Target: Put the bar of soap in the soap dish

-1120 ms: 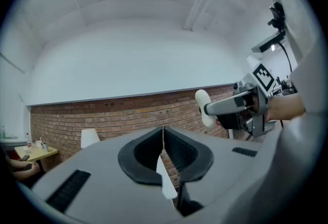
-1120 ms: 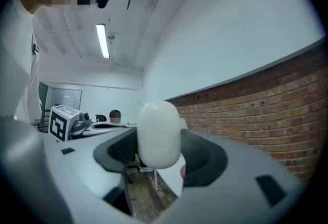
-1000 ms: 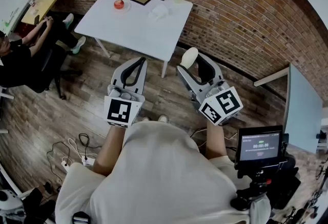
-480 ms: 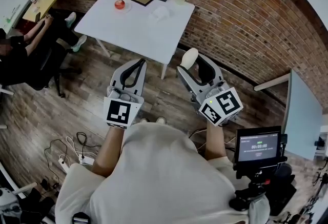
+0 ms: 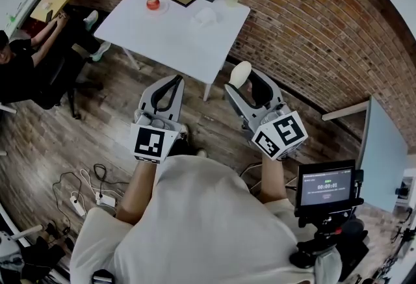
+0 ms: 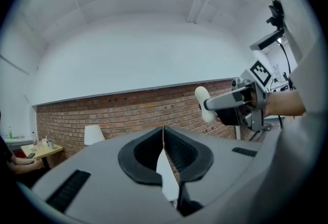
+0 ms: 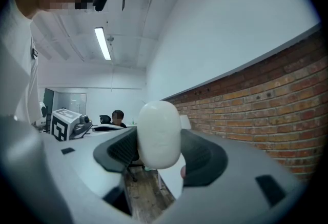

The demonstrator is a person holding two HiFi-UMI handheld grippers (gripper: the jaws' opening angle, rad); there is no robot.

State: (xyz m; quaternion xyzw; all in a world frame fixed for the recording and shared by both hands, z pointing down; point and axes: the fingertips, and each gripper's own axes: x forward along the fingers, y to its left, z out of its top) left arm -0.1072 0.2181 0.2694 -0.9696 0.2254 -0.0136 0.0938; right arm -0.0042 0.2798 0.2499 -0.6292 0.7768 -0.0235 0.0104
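Right gripper (image 5: 243, 81) is clamped on the white, rounded oval bar of soap (image 7: 159, 133). It only pinches the lower part, so most of the bar sticks up past the tips. Left gripper (image 6: 163, 140) has its jaws pressed together, nothing in them. Both hang over the wooden plank floor (image 5: 117, 114), well short of the white square table (image 5: 175, 42). I think the pale little thing (image 5: 203, 14) up there is the soap dish, but it's too small to be sure. My worry: with smooth soap and a shallow pinch, one jolt on the way over could squirt it out onto the floor.
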